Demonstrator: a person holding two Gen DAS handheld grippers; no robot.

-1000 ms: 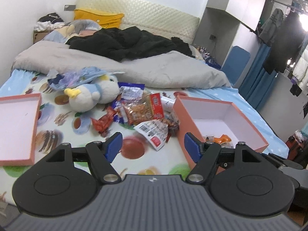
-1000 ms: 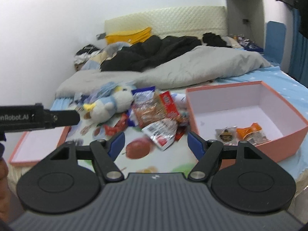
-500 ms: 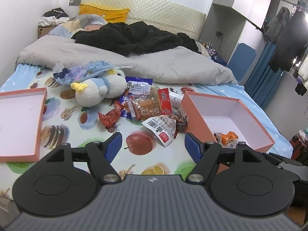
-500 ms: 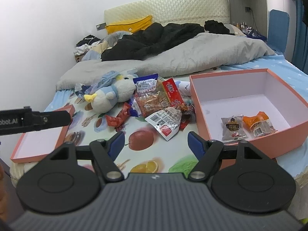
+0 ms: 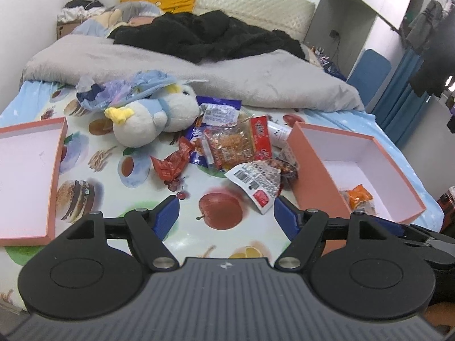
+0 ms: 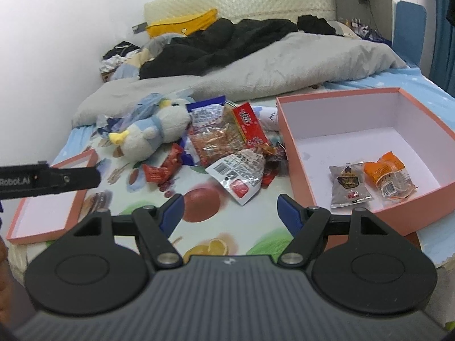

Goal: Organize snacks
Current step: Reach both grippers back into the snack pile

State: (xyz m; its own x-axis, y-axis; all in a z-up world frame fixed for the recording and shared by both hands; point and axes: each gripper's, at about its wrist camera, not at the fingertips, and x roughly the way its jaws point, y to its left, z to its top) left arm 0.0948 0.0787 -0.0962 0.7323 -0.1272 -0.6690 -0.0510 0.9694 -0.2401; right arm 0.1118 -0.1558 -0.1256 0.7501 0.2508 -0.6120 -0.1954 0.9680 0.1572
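A pile of snack packets (image 5: 236,147) lies on the printed bedsheet, also in the right wrist view (image 6: 227,147). A white barcode packet (image 5: 256,182) lies nearest, a red crumpled wrapper (image 5: 172,163) to its left. An open pink box (image 6: 366,147) stands to the right and holds a grey packet (image 6: 348,184) and an orange packet (image 6: 389,174). My left gripper (image 5: 226,216) is open and empty, above the sheet in front of the pile. My right gripper (image 6: 230,209) is open and empty, also short of the pile.
The pink box lid (image 5: 28,176) lies at the left edge of the bed. A plush penguin (image 5: 153,116) lies behind the pile, a grey duvet (image 5: 199,76) and black clothing (image 5: 204,35) beyond. The other gripper's arm (image 6: 48,179) crosses at left.
Both grippers have moved forward and higher toward the snack pile, so pile and box look larger and lower. Both stay open; nothing on the bed has moved.
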